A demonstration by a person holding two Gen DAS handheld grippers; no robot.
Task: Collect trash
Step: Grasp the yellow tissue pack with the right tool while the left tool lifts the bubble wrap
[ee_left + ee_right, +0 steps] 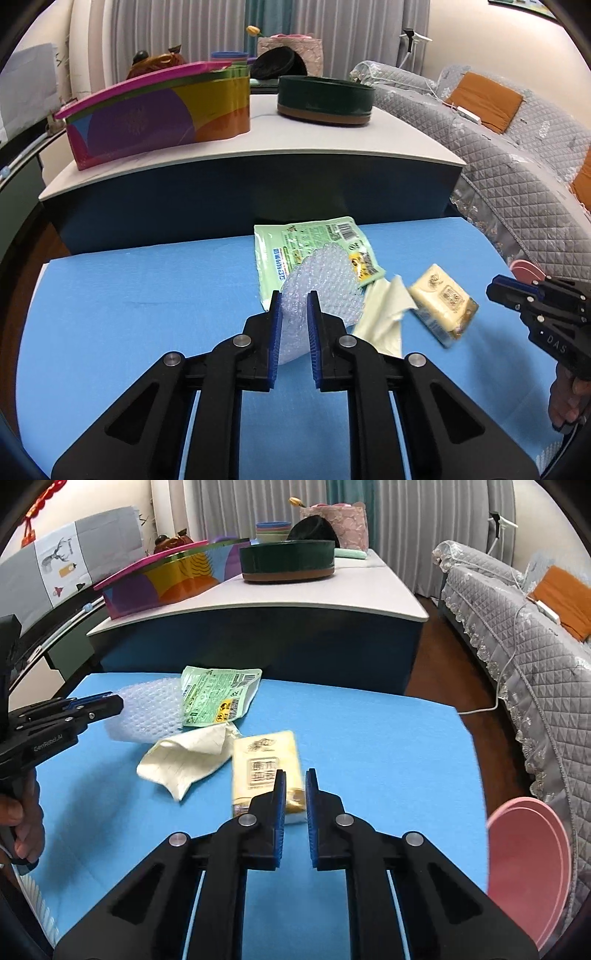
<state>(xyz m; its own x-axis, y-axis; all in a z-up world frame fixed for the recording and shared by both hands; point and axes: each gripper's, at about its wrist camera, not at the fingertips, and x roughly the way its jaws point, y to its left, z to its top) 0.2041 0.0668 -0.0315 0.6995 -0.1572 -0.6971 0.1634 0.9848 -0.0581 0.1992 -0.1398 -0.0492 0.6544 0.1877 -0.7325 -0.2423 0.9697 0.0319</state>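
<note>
We have both tongs closed down on trash, and the risks come from how little each has. The left tongs [293, 295] pinch a corner of the bubble wrap [325, 288]; it is springy and slick, so we judge it could slide out from between the pads as it lifts, or drag the green wrapper [295, 243] lying partly under it off the blue desk [129, 302]. The right tongs [295, 775] clamp the near end of the yellow tissue pack [264, 764], which looks blurred and tilted in the left view, as if hanging free of the desk; held by one end, it may swing and twist loose. The cream paper [184, 760] lies untouched between the two held items, just beside both, and could get swept along by either one.

Both tongs point forward and slope down toward the desk, side by side, each gripped from below by a hand [22, 819]. A pink bin [528, 878] sits off the desk's right edge, near the right tongs.
</note>
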